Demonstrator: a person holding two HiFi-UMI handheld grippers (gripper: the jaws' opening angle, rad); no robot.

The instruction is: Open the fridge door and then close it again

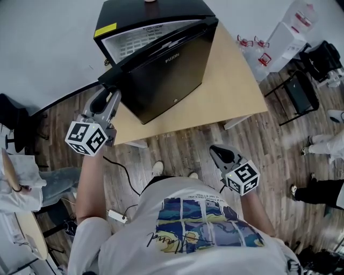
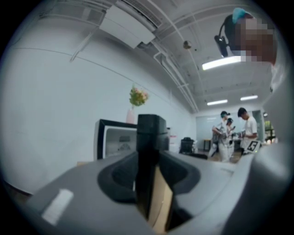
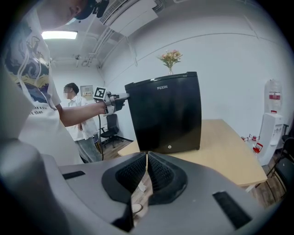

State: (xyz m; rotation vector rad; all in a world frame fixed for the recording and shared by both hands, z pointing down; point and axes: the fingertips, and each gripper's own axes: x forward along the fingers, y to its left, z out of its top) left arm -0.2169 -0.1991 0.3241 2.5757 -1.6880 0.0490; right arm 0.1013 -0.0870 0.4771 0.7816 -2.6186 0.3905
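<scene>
Head view: the boxy black mini fridge point(image 1: 172, 13) stands on the pale wooden table point(image 1: 231, 86). Its glossy black door point(image 1: 169, 75) is swung partly ajar, showing the white lining. The left gripper point(image 1: 111, 87) has the door's free edge between its spread jaws, with a gap on one side. The right gripper point(image 1: 214, 150) hangs over the wood-plank floor point(image 1: 269, 145), its jaws pressed together and empty.

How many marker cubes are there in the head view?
2. One cube on the left gripper by the fridge door; the other cube on the right gripper, above the floor.
</scene>
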